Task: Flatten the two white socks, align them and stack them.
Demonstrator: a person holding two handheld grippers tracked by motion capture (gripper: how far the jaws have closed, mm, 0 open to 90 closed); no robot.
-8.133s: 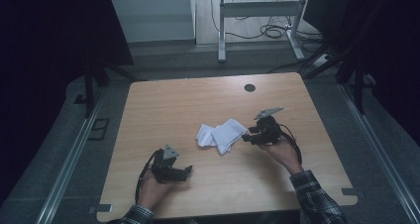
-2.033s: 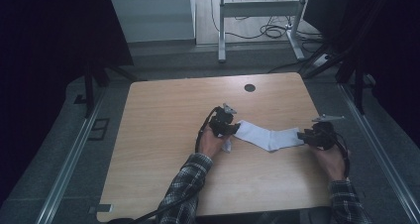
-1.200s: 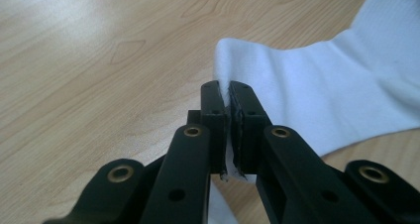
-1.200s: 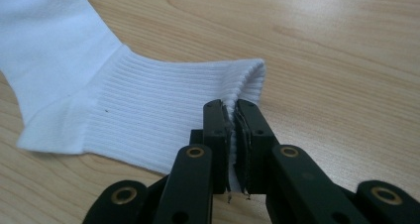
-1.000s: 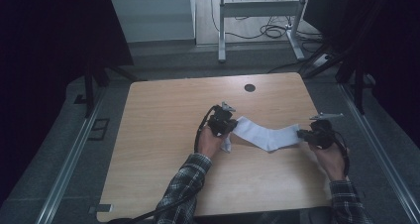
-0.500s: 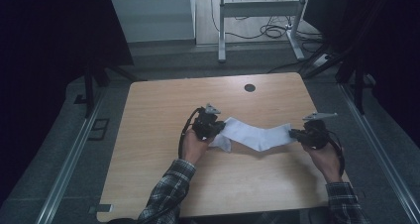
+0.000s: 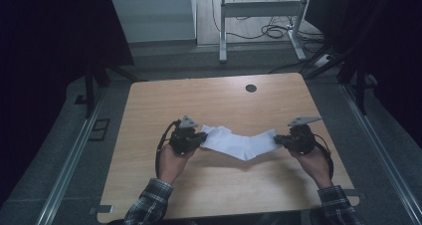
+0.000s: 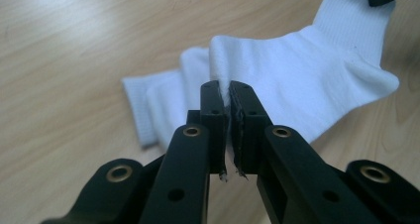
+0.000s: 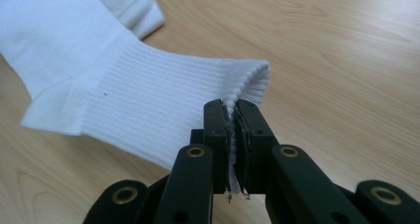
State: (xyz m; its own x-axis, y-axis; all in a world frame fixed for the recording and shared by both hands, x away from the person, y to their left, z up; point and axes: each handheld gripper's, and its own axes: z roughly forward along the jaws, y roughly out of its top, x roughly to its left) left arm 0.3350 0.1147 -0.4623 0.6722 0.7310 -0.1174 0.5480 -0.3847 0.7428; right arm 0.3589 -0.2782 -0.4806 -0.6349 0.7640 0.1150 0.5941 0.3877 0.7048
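— White sock [image 7: 240, 144] strung out above the middle of the table [image 7: 164, 100], sagging at the heel!

— Who's got which end?

— Left gripper [image 8: 228, 92], jaws pressed together, pinching the toe fabric; right gripper [image 9: 229, 110] nipping the ribbed cuff [image 9: 163, 115] the same way.

— Why grab the tips?

— Looks like stretching: pulling from both extremes should flatten the sock. A second sock [image 8: 163, 102] lies on the table just beside the toe end.
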